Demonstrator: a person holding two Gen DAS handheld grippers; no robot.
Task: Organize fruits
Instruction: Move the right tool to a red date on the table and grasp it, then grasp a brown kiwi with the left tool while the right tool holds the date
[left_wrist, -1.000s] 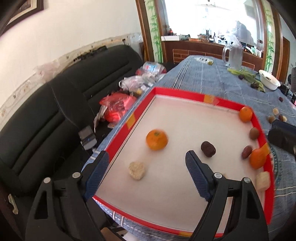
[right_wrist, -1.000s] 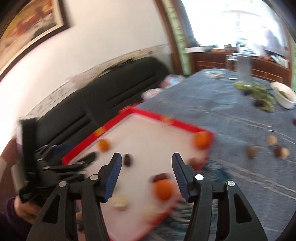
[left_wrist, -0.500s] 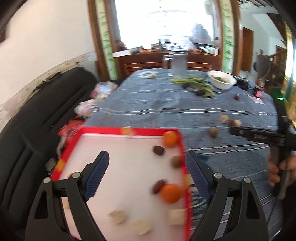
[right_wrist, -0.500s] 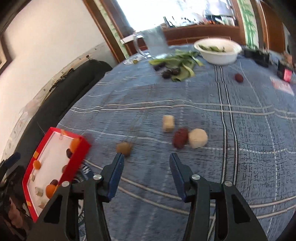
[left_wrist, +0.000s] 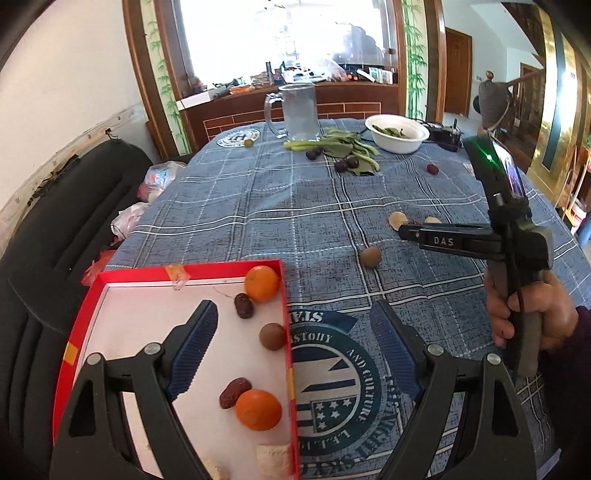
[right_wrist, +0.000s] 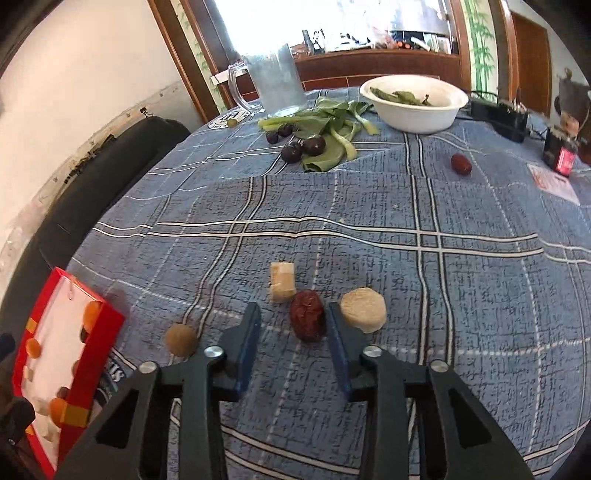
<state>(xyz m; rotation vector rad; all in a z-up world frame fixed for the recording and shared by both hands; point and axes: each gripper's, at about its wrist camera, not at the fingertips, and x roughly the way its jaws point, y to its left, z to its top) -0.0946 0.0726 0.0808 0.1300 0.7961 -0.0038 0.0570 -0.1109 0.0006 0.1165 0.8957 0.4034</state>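
Two oranges and some dates already sit in the red-rimmed cardboard tray (left_wrist: 85, 314), under the open, empty left gripper (left_wrist: 291, 350). The right gripper (right_wrist: 291, 328) hovers open, with a wrinkled red date (right_wrist: 307, 320) between its fingers on the blue checked desk (right_wrist: 406, 258); a round brown fruit (right_wrist: 181, 339) waits to its left. Its housing reads "DAS".

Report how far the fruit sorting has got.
Done: the red tray already holds two oranges, two dates and a brown round fruit.
In hand: nothing gripped yet; the open right claw straddles a wrinkled red date on the tablecloth. The left claw hovers open over the tray edge.
Left: a brown fruit, another date, two pale pieces.
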